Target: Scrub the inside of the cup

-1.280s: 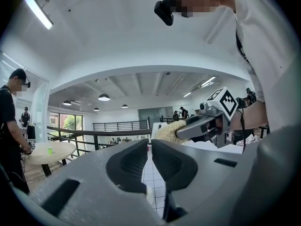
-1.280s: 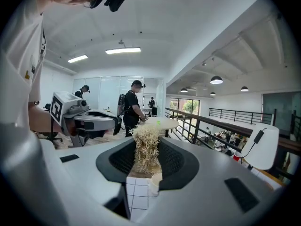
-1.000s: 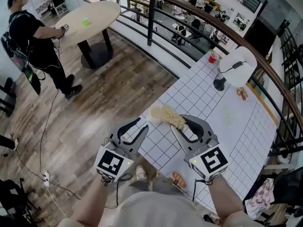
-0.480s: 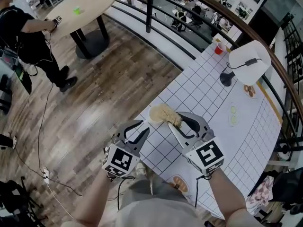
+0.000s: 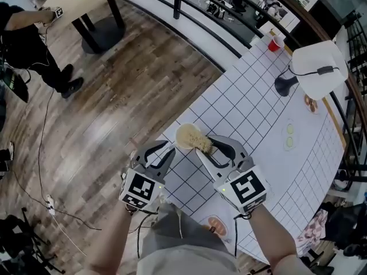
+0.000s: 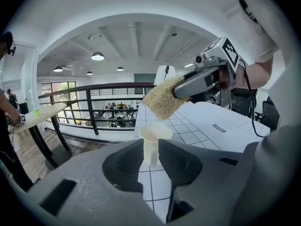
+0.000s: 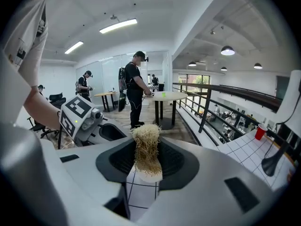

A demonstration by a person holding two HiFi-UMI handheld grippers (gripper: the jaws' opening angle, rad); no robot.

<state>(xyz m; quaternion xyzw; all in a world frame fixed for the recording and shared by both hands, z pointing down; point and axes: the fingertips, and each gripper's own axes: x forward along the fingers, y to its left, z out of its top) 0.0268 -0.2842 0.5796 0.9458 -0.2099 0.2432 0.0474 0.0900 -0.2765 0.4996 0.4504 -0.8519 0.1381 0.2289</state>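
Clearly cream and small, the cup (image 6: 155, 132) flares to a round open mouth and hangs over the near edge of the white gridded table (image 5: 258, 113). Its lower part sinks between the left gripper's (image 6: 151, 146) 2 jaws, which pinch it through a narrow gap; handle or wall, I cannot tell. The right gripper (image 7: 147, 157) clamps a straw-coloured fibrous scrubber (image 7: 146, 142), its tip at the cup's mouth, depth unclear.

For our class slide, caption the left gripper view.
Left gripper clamps a cream plastic cup; right gripper holds a tan fibrous scrubber just above its rim.
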